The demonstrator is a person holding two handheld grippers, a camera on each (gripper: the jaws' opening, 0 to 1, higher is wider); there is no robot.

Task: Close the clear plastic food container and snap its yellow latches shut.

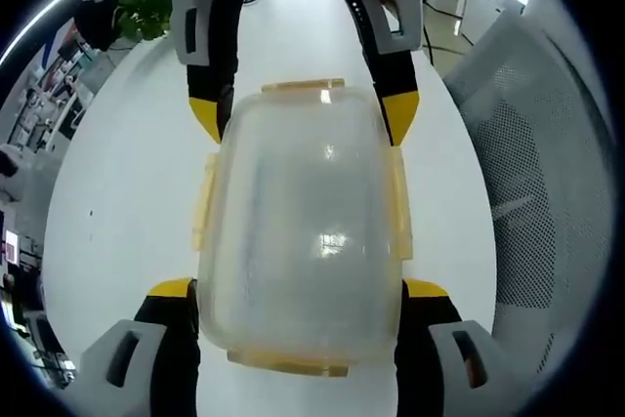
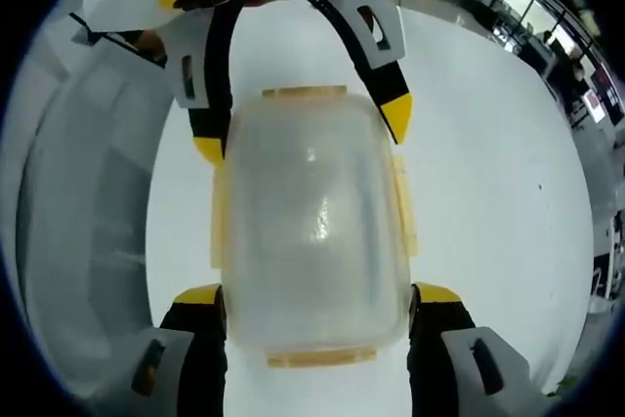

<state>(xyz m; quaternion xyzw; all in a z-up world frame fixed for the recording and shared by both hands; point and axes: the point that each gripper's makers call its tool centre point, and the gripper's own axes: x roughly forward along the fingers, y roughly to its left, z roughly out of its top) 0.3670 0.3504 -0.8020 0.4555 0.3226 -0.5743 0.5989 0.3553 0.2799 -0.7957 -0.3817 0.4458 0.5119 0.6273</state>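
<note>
The clear container [image 1: 301, 241] is bracketed at frame centre by both spread grippers: left gripper [image 1: 298, 308], right gripper [image 2: 317, 305]. Contact cannot be told. Yellow latches [image 1: 204, 200] are seen along its edges.

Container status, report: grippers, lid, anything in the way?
Both grippers open, straddling opposite ends of the container. Lid seated on top; yellow latches state unclear. Nothing obstructing on the white table.

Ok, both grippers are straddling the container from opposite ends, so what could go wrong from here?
1. The container sits on a smooth white table; uneven squeezing could make it slide or twist.
2. The left gripper and right gripper face each other closely, so their tips may collide.
3. The yellow latches flare outward, seemingly unsnapped; jaws pressing the walls could miss them.
</note>
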